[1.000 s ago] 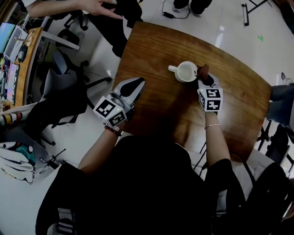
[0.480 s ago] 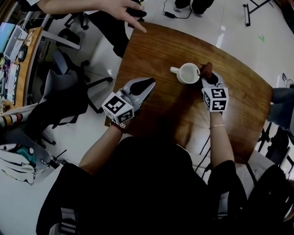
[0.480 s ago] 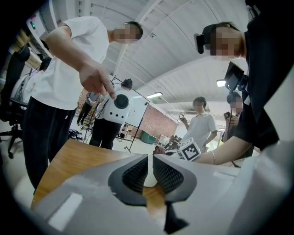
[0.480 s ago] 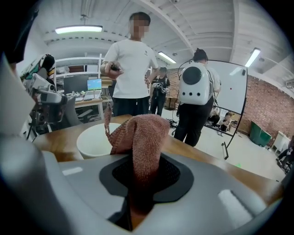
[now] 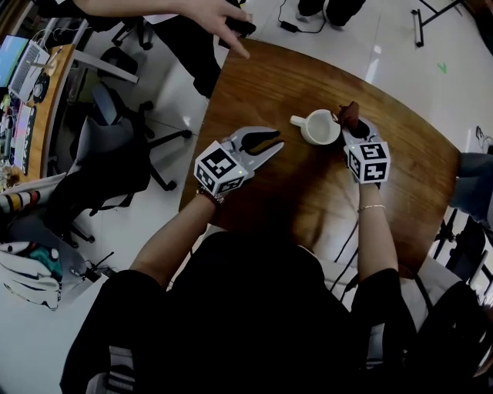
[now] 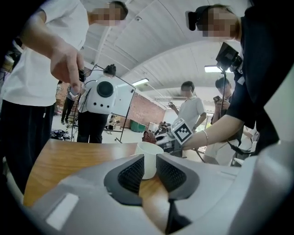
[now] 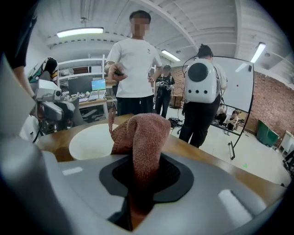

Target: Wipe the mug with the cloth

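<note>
A white mug (image 5: 320, 127) stands upright on the round wooden table (image 5: 308, 208), handle to the left. My right gripper (image 5: 352, 125) sits just right of the mug, shut on a reddish-brown cloth (image 5: 350, 114) that sticks up out of the jaws. In the right gripper view the cloth (image 7: 142, 137) rises from the jaws, with the mug (image 7: 92, 141) close on the left. My left gripper (image 5: 271, 143) lies left of the mug and points at it. Its jaws have just been opening and nothing is between them. The mug (image 6: 148, 158) shows beyond the gap in the left gripper view.
Another person's hand (image 5: 219, 17) reaches over the table's far left edge. Office chairs (image 5: 115, 154) stand on the floor left of the table. Several people stand around the room in the gripper views.
My left gripper has moved right toward the mug and its jaws have parted from shut. The right gripper with the cloth stays beside the mug. The other person's hand has shifted right.
</note>
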